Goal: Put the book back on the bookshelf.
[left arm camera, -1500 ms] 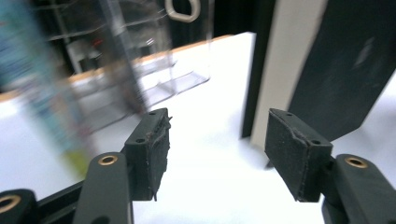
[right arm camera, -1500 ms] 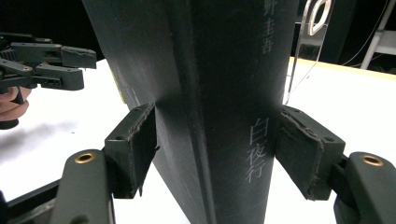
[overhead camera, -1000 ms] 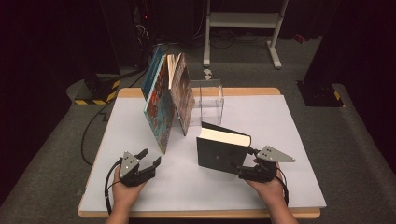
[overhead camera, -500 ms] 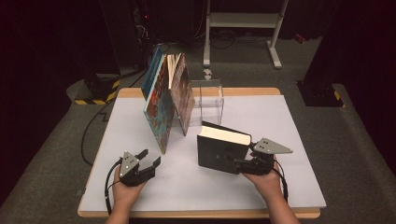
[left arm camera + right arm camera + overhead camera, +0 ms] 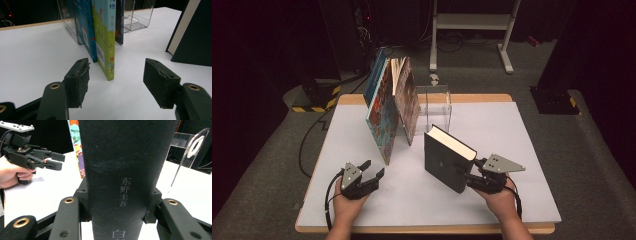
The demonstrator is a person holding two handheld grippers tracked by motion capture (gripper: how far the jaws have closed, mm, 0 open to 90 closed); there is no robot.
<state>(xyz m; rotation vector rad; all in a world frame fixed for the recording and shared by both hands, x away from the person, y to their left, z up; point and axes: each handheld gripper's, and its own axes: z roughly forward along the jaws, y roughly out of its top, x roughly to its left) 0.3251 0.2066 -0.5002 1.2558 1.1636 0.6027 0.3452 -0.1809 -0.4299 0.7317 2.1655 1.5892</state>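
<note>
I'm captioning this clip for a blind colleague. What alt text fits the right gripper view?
A thick black book stands spine-on between the right gripper's two black jaws, whose pads press its covers. Behind it are a colourful picture book, a clear acrylic stand and the white table; at far left a hand holds the left gripper, jaws open.

On the table [image 5: 522,130], the thick book [image 5: 447,159] stands upright near the front, right of centre, with the right gripper [image 5: 472,176] at its spine, one jaw on each cover. Behind it and slightly left stands the clear stand [image 5: 437,107], and left of that lean the picture books [image 5: 389,107], tilted against one another. The left gripper [image 5: 374,170] rests near the front left, in front of the picture books and well apart from the thick book.
</note>
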